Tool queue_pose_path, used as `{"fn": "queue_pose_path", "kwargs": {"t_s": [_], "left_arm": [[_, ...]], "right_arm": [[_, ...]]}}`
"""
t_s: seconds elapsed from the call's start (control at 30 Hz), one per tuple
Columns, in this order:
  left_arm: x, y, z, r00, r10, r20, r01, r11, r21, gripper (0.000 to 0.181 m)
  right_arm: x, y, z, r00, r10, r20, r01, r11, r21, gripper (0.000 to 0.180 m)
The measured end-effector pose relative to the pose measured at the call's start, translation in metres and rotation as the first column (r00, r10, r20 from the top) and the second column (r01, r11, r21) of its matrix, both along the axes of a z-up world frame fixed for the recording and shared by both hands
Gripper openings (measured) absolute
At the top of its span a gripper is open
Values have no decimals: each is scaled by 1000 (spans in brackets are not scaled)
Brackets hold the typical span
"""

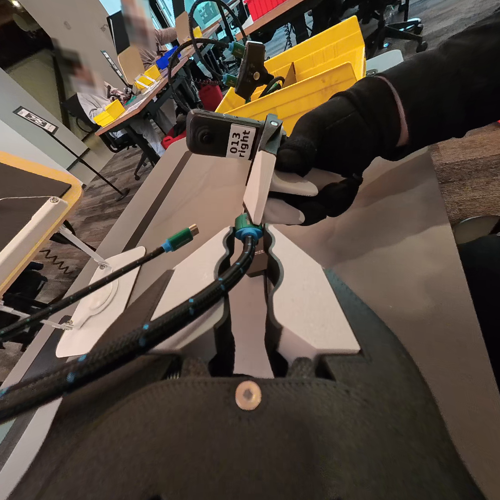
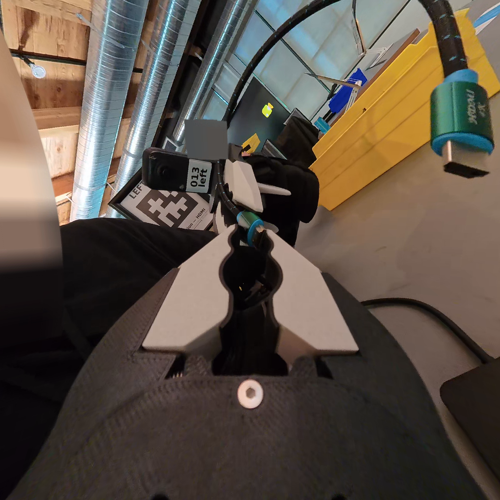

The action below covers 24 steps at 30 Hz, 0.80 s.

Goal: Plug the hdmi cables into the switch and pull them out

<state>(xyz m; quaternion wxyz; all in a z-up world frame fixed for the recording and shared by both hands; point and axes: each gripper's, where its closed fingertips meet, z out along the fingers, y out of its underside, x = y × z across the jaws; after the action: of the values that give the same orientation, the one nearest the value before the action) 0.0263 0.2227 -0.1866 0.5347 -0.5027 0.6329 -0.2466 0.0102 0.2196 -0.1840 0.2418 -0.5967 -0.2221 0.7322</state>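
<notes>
My left gripper (image 1: 249, 233) is shut on a black braided HDMI cable at its green and blue plug (image 1: 246, 228). The plug sticks out past the fingertips. My right gripper (image 2: 251, 243), held by a black-gloved hand, is shut on a small dark box, the switch (image 2: 255, 286). In the right wrist view the held plug (image 2: 250, 226) points its metal tip into the gap at my right fingertips, at the switch. In the left wrist view the right gripper (image 1: 254, 213) comes down from above onto the plug, and the dark switch (image 1: 257, 261) shows just below it. A second green plug (image 1: 182, 236) (image 2: 460, 119) hangs free.
A grey table (image 1: 392, 270) lies below. Yellow bins (image 1: 311, 89) (image 2: 378, 151) stand at its far side with more cables in them. A white bracket plate (image 1: 102, 292) is at the left. A black flat device with a cord (image 2: 473, 400) lies at the right. A framed marker card (image 2: 167, 208) stands behind. Only a small space, under 4 cm, lies between the two pairs of fingers.
</notes>
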Motion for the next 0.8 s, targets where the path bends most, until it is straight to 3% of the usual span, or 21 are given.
{"fn": "queue_pose_path", "kwargs": {"t_s": [0.13, 0.2, 0.37, 0.53, 0.6, 0.67, 0.8], "left_arm": [[0, 4, 2, 1000, 24, 13, -24, 1000, -2, 18], [-1, 6, 3, 999, 33, 22, -33, 999, -16, 18], [-7, 15, 6, 996, 56, 66, -51, 996, -79, 18], [-13, 25, 6, 990, 77, 118, -54, 982, -182, 18], [-15, 29, 5, 988, 87, 128, -58, 975, -212, 18], [-17, 32, 6, 985, 96, 142, -60, 968, -242, 17], [-20, 36, 8, 982, 111, 154, -65, 960, -274, 18]], "right_arm": [[0, 5, 2, 1000, -22, -3, 22, 1000, 6, 15], [1, 11, 1, 999, -54, 10, 54, 999, 4, 29], [20, 25, -3, 986, -159, 44, 158, 987, 23, 38], [50, 30, -13, 943, -286, 168, 266, 955, 133, 42], [64, 32, -25, 890, -357, 283, 289, 923, 255, 49], [79, 35, -46, 785, -437, 439, 240, 868, 434, 56], [97, 33, -73, 610, -494, 619, -12, 776, 631, 70]]}}
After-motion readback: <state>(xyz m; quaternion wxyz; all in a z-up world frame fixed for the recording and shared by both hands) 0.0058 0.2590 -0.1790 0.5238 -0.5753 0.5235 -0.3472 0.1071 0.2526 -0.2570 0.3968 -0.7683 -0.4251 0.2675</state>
